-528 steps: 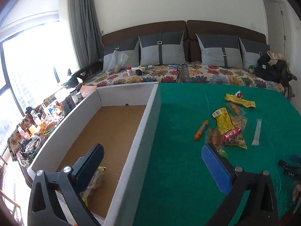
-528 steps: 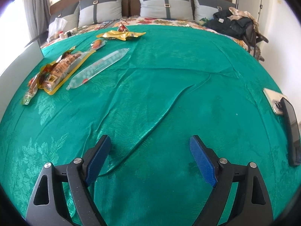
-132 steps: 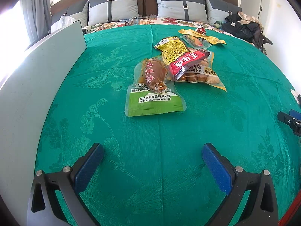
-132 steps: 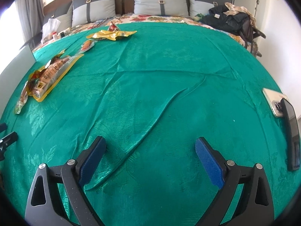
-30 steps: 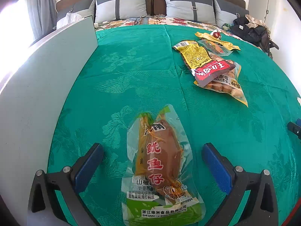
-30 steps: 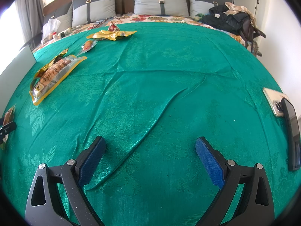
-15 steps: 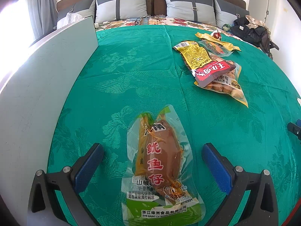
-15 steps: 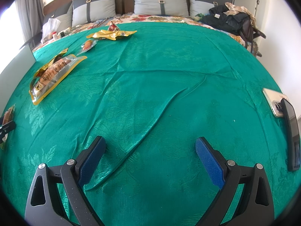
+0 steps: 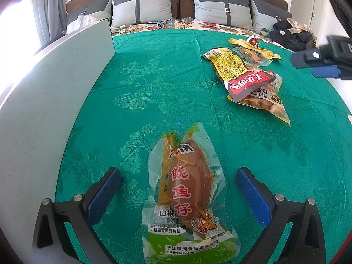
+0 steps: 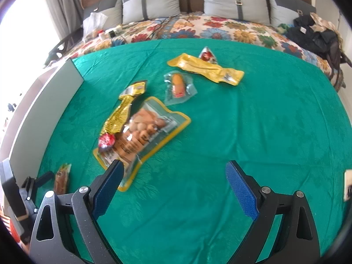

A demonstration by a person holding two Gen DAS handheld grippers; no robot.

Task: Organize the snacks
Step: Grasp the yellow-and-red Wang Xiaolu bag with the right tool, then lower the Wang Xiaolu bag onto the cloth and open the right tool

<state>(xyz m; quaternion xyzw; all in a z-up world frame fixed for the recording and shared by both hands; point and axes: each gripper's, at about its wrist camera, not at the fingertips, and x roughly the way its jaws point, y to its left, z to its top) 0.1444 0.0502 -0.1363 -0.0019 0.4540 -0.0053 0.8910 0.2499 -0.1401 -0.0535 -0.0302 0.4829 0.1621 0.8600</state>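
A clear squid snack packet [image 9: 187, 193] with a green bottom lies on the green cloth [image 9: 154, 92], between the fingers of my open left gripper [image 9: 178, 173], untouched by either pad. My right gripper [image 10: 173, 169] is open and empty above the cloth. Its left fingertip [image 10: 114, 171] overlaps the near corner of a yellow-edged nut packet [image 10: 149, 132]. A yellow-and-red packet [image 10: 123, 114] lies across that packet. Farther back are a small sausage packet [image 10: 179, 85], a long yellow packet [image 10: 206, 68] and a small red packet [image 10: 208, 56]. The right wrist view shows the left gripper [image 10: 28, 189] and the squid packet [image 10: 62, 178] at lower left.
The white box wall [image 9: 55, 88] runs along the left side, also seen as the box wall [image 10: 44, 105] in the right wrist view. A phone [image 10: 347, 184] lies at the right edge. Pillows [image 10: 151, 2] and a dark bag [image 10: 316, 37] sit beyond the floral sheet.
My right gripper has swung left and forward over the snack pile, and now shows at the upper right of the left wrist view. The left gripper and squid packet have stayed put.
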